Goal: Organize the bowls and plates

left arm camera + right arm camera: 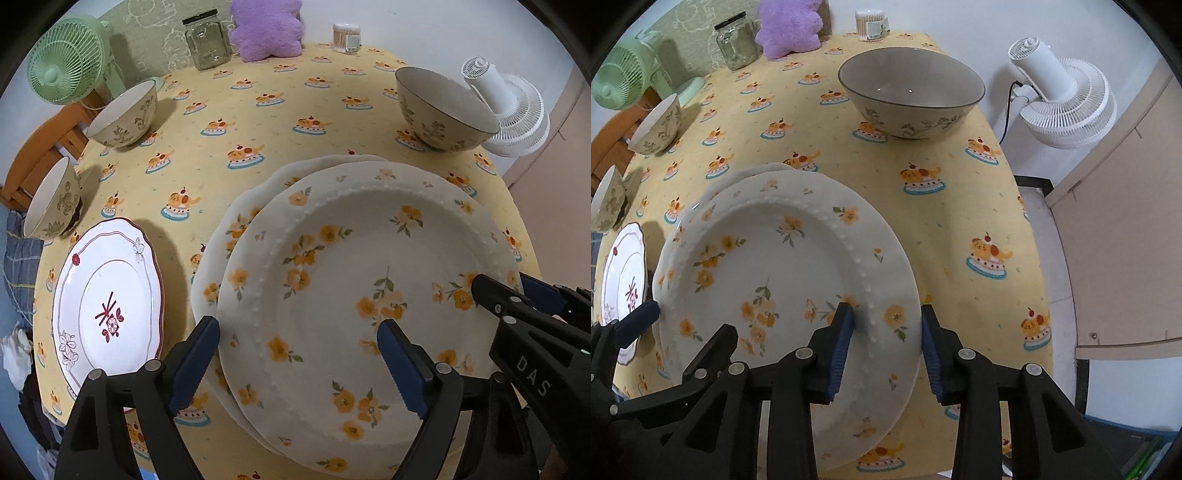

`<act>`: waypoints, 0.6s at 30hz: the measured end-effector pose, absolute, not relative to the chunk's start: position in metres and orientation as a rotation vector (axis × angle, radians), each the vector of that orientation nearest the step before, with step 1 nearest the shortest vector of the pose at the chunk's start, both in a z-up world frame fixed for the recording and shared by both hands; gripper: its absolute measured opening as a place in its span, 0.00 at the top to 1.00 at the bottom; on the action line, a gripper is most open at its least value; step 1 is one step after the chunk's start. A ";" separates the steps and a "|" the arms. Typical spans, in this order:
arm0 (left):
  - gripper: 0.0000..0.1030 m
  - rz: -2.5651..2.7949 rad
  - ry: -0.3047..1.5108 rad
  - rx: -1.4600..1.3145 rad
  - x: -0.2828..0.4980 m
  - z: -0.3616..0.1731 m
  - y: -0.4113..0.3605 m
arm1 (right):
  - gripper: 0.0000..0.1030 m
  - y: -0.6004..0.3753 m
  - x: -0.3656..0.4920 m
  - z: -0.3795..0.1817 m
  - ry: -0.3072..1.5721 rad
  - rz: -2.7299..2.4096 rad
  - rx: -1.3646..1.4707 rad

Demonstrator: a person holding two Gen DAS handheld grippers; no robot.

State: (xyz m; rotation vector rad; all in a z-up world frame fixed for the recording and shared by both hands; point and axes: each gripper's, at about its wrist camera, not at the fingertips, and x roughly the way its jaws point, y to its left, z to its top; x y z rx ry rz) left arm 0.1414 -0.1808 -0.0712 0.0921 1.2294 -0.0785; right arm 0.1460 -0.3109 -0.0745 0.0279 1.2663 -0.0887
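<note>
A white plate with yellow flowers [362, 280] lies on a second like plate [236, 225] on the yellow tablecloth. My left gripper [299, 354] is open, its fingers astride the top plate's left rim. My right gripper [886, 339] is open, its fingers astride the same plate's [775, 266] right rim; one finger lies over the plate, the other outside it. A red-patterned plate [107, 306] lies to the left. Two small floral bowls [125, 114] [51, 203] stand at the far left. A large bowl [908, 92] stands at the back right.
A green fan [62, 62], a glass jar [205, 40], a purple plush [266, 29] and a cotton swab tub [347, 37] stand along the table's back edge. A white fan [1060, 96] stands beyond the right edge. A wooden chair [40, 147] is at the left.
</note>
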 end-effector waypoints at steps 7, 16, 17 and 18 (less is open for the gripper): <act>0.10 -0.039 1.235 0.084 0.148 -0.071 -0.175 | 0.60 -0.303 0.158 -0.080 1.271 -0.071 0.033; 0.10 -0.001 1.253 0.064 0.146 -0.073 -0.173 | 0.56 -0.302 0.164 -0.084 1.288 -0.022 0.013; 0.10 0.008 1.254 0.047 0.145 -0.072 -0.171 | 0.54 -0.302 0.164 -0.084 1.292 -0.008 0.017; 0.10 0.018 1.254 0.032 0.143 -0.071 -0.169 | 0.52 -0.304 0.164 -0.083 1.294 0.011 0.031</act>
